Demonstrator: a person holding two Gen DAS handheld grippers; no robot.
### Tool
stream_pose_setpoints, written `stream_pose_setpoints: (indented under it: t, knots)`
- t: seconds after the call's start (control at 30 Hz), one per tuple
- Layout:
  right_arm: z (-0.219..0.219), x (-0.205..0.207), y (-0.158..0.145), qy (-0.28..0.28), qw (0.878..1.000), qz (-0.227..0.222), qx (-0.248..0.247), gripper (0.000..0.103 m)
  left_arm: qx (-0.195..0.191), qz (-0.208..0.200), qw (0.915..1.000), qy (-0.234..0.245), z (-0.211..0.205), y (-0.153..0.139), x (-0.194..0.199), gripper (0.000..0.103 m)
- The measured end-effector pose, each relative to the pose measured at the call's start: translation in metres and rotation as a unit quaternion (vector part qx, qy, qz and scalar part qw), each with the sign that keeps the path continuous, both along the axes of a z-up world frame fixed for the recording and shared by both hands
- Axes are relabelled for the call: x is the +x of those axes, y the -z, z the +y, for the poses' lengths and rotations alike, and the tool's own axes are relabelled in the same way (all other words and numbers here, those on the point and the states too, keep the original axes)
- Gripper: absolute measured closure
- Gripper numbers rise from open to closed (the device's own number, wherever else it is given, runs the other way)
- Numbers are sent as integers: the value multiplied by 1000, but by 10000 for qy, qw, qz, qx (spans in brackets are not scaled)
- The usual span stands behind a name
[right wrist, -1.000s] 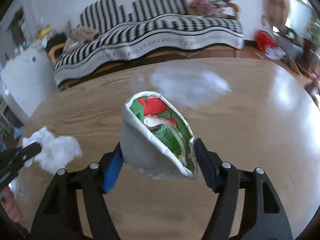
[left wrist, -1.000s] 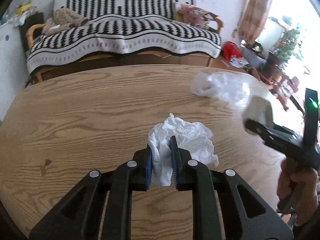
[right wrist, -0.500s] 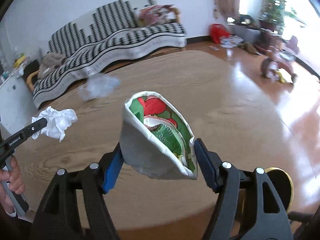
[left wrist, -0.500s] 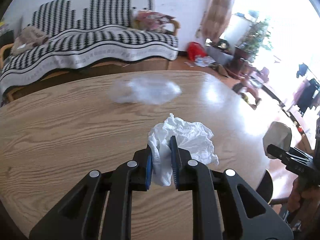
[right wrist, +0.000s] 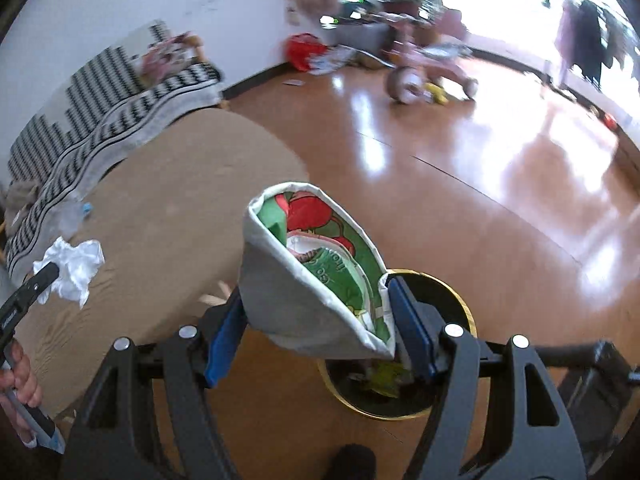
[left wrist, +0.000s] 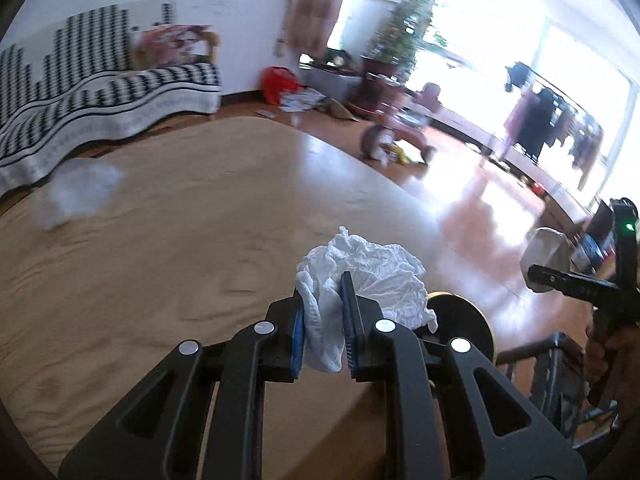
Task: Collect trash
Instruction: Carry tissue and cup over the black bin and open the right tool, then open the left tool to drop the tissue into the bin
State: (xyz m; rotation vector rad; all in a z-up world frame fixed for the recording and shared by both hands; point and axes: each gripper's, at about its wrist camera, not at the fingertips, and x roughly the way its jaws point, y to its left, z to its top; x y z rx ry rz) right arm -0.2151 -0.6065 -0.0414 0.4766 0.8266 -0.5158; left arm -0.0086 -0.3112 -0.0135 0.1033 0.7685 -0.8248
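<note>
My left gripper (left wrist: 324, 320) is shut on a crumpled white tissue (left wrist: 372, 276), held above the right edge of the round wooden table (left wrist: 180, 240). It also shows in the right wrist view (right wrist: 74, 266). My right gripper (right wrist: 316, 320) is shut on a folded snack wrapper (right wrist: 316, 280), grey outside, green and red inside. It hangs over a black trash bin with a gold rim (right wrist: 404, 344) on the floor. The bin rim shows behind the tissue in the left wrist view (left wrist: 464, 316). A crumpled clear plastic bag (left wrist: 76, 192) lies on the table's far left.
A sofa with a black-and-white striped cover (left wrist: 100, 92) stands beyond the table. The glossy wooden floor (right wrist: 480, 160) holds a pink tricycle (right wrist: 432, 68), a red bag (right wrist: 300, 48) and scattered papers. A dark chair frame (left wrist: 560, 380) stands by the bin.
Both grippers have swung right, from over the table towards its right edge. The right gripper with the wrapper now hangs over the bin. Both holds are unchanged.
</note>
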Motion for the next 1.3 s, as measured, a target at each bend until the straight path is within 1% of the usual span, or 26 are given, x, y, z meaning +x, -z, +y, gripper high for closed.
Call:
stream_pose_setpoints:
  t: [0.13, 0.23, 0.33, 0.6, 0.63, 0.7, 0.73, 0.87, 1.0, 1.13, 1.2, 1.3]
  knots:
    - [-23, -22, 17, 242, 9993, 232, 189, 35, 41, 48, 9991, 411, -36, 11, -24, 88]
    - [-33, -28, 28, 309, 9985, 374, 262, 35, 94, 78, 9979, 640, -56, 17, -39, 88]
    - [-39, -31, 36, 335, 9979, 451, 308, 35, 151, 93, 9966, 804, -67, 22, -50, 88]
    - [-40, -26, 40, 319, 9977, 523, 307, 34, 235, 120, 9950, 968, -92, 33, -65, 88]
    - [-40, -26, 40, 328, 9977, 528, 285, 31, 245, 125, 9949, 968, -94, 33, -64, 88]
    - [-42, -25, 40, 338, 9976, 555, 241, 29, 265, 139, 9947, 981, -96, 36, -65, 88]
    - [-43, -24, 41, 331, 9975, 571, 245, 26, 275, 145, 9946, 989, -98, 37, -66, 88]
    - [-47, -27, 40, 359, 9977, 513, 268, 20, 307, 149, 9939, 1050, -104, 40, -67, 88]
    - [-47, -29, 36, 398, 9978, 456, 261, 19, 372, 186, 9926, 1140, -114, 46, -72, 88]
    - [-46, -28, 29, 437, 9980, 333, 306, 19, 479, 234, 9901, 1298, -137, 62, -83, 88]
    - [-45, -28, 24, 415, 9983, 268, 295, 17, 586, 319, 9880, 1393, -154, 78, -93, 88]
    - [-45, -28, 19, 409, 9986, 191, 276, 17, 623, 559, 9867, 1396, -182, 104, -103, 88]
